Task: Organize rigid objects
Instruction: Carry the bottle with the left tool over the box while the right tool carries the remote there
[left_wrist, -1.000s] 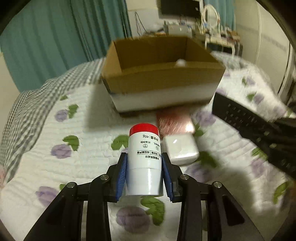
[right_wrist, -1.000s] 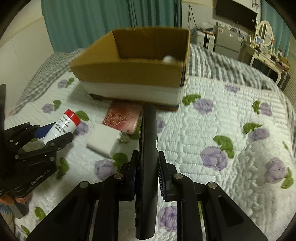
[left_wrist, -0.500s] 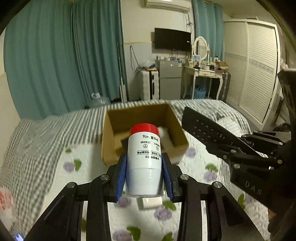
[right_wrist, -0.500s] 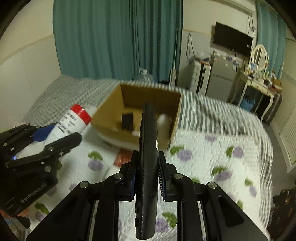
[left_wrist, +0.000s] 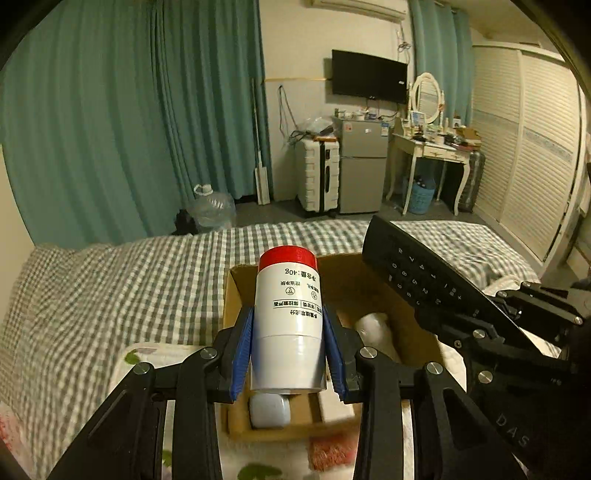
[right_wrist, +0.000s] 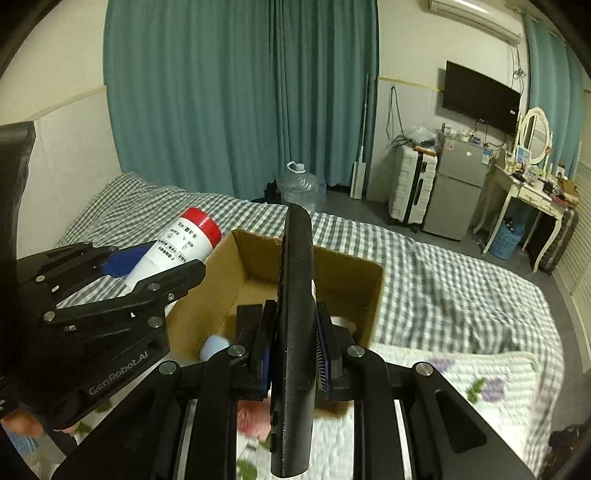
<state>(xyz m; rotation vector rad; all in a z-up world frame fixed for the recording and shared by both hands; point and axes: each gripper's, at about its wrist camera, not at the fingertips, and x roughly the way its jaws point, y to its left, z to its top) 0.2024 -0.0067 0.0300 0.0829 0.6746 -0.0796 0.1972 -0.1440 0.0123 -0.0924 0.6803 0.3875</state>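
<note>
Box (left_wrist: 236, 295) sits open on the bed (left_wrist: 110, 288), directly ahead of and below both grippers, and that is the relation our next move turns on. Our left gripper (left_wrist: 288, 354) pinches the bottle (left_wrist: 288, 317) near its base, red cap pointing forward and up, so its long axis runs along the fingers toward the box mouth. In the left wrist view the bottle hangs over the near-left part of the opening; in the right wrist view it appears over the box's left wall (right_wrist: 221, 280), so we judge it at the edge, not yet fully over the cavity.

Our right gripper (right_wrist: 293, 343) is clamped on the remote (right_wrist: 295, 332), held on edge with its long axis also pointing forward, its front half reaching over the middle of the box. The remote looks the better centred of the two, so the right hand seems nearer to a clean drop.

Inside the box we see a pale rounded thing (left_wrist: 269, 410) by the near wall, a white item (left_wrist: 373, 328) and a dark block (right_wrist: 249, 317). Both held things are long, so we judge each needs lowering into the box before release to avoid catching a wall.
</note>
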